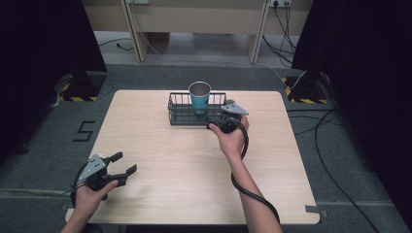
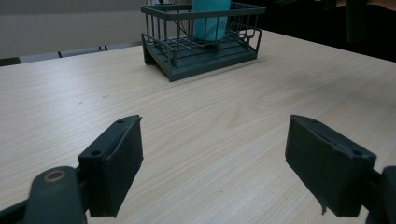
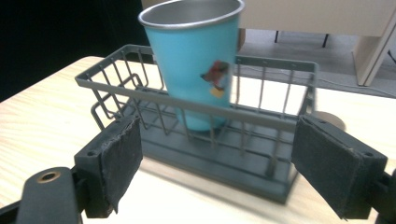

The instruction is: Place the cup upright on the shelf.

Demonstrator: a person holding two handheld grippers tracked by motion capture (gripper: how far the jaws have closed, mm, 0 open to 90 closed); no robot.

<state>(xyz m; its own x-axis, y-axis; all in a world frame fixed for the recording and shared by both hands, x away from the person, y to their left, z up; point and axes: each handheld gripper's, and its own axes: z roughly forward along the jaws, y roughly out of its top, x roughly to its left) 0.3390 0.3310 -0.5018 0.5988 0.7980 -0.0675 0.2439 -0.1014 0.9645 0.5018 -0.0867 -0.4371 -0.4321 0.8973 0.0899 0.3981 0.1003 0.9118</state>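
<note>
Entry, single moment: a teal cup (image 1: 199,97) with a bare metal rim is standing upright inside a dark wire basket (image 1: 180,114), which is sitting toward the 12 o'clock edge of the pale wooden table (image 1: 165,160). In the high view the cup is occupying the middle of the basket, its rim rising above the top rail. The right gripper (image 1: 224,120) is hovering just beside the basket's 5 o'clock corner, held in the person's right hand (image 1: 232,138), with its cable looping back along the forearm toward 6 o'clock. In the right gripper view the jaws are standing wide apart with nothing between the pads; the basket (image 3: 196,109) is lying close ahead of them and the cup (image 3: 194,56) is showing behind the near rail, a small sticker on its wall, slightly blurred. Whether the jaw tips are touching the basket wire cannot be told. The left gripper (image 1: 124,164) is resting well apart from the basket, down at the table's 7 o'clock corner, gripped by the left hand (image 1: 90,196). In the left gripper view its jaws are also spread wide and holding nothing, bare tabletop lying between them, with the basket (image 2: 201,46) and the lower part of the cup (image 2: 211,21) showing far off at 12 o'clock.
</note>
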